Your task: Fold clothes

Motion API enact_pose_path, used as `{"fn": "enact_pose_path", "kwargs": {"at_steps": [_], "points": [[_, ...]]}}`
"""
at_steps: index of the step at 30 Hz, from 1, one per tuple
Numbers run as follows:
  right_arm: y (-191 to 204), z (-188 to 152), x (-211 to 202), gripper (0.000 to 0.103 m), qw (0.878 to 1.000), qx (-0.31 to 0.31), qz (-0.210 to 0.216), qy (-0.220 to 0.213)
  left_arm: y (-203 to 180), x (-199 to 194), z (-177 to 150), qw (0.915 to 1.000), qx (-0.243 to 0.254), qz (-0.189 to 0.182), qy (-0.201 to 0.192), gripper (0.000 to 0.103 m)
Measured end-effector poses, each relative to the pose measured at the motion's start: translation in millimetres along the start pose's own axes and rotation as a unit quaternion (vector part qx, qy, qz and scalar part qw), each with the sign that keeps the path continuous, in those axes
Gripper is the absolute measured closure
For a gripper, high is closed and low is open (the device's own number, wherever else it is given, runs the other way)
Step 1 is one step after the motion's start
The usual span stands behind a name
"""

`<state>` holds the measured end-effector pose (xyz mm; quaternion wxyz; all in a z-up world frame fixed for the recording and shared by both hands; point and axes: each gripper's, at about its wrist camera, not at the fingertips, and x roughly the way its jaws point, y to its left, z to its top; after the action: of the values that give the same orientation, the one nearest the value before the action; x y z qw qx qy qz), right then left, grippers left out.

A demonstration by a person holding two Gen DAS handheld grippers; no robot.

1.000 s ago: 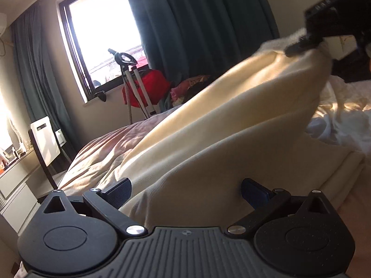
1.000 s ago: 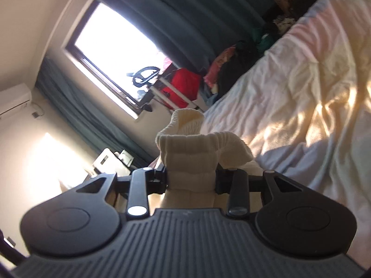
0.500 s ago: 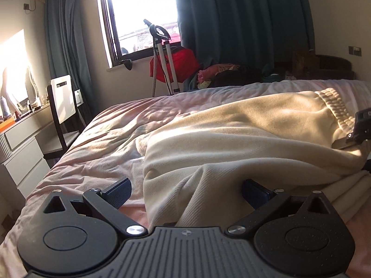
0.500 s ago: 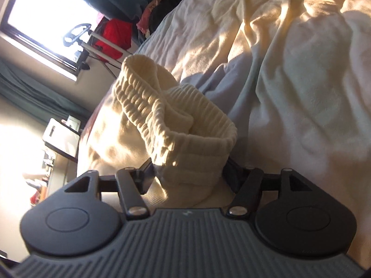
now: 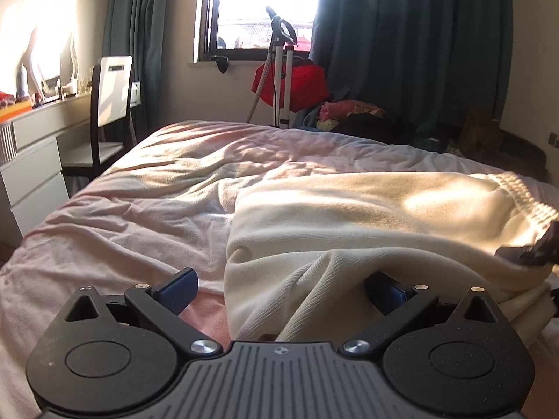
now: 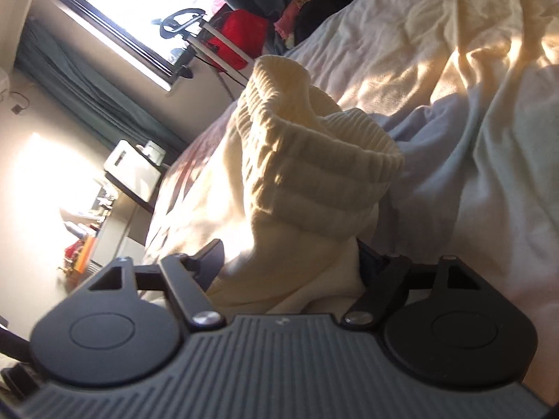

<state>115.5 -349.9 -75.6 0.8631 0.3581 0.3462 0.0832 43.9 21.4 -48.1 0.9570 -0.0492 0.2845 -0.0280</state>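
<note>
Your left tool stands with its jaws spread wide, low over the bed, and grips nothing. The cream ribbed-knit garment with an elastic waistband lies on the rumpled pale pink bed cover. A raised fold of it runs in between your left tool's blue pads. The fold lies closer to the right-hand pad, and bare pink cover shows beside the left-hand one.

Your right tool has just been opening, then eased back a little, and the garment's ribbed waistband sits bunched between its jaws. The cloth stands up in a soft hump just ahead of the fingers. On the left a clear gap shows between the dark pad and the cloth, so the hold is let go. On the right the fabric lies against the finger, though it hides that pad, so you cannot be sure whether it presses.

In the left wrist view the waistband end lies at the far right of the bed, where a dark tip of the right tool shows beside it. The garment's body stretches leftward from there across the cover.
</note>
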Motion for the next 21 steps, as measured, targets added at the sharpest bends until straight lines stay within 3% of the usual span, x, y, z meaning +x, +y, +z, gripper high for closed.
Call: {"fn": "enact_pose_path", "kwargs": {"at_steps": [1,4,6,10,13,15,19,21], "points": [[-3,-1,3,0.053,1.0,0.006,-0.018,0.005,3,-1,1,0.9997,-0.014,-0.015,0.011,0.002],[-6,-1,0,0.069,0.999,0.018,-0.03,-0.003,12,-9,6,0.9963,-0.037,-0.067,0.038,0.002],[-4,1,-9,0.074,0.999,0.025,-0.026,-0.024,24,-19,8,0.9911,-0.061,-0.112,0.04,0.002],[-6,6,-21,0.075,0.998,0.041,-0.014,-0.054,47,-39,13,0.9758,-0.133,-0.172,-0.024,0.0],[-11,8,-20,0.075,0.996,0.052,-0.013,-0.064,57,-18,15,0.969,-0.184,-0.164,-0.004,0.0],[-10,9,-16,0.075,0.996,0.052,-0.015,-0.067,65,6,10,0.962,-0.222,-0.154,0.039,0.001],[-12,7,-14,0.075,0.996,0.053,-0.018,-0.065,80,42,-8,0.935,-0.297,-0.161,0.108,0.003],[-11,7,-13,0.075,0.997,0.049,-0.021,-0.062,83,52,-14,0.9279,-0.309,-0.167,0.125,0.003]]}}
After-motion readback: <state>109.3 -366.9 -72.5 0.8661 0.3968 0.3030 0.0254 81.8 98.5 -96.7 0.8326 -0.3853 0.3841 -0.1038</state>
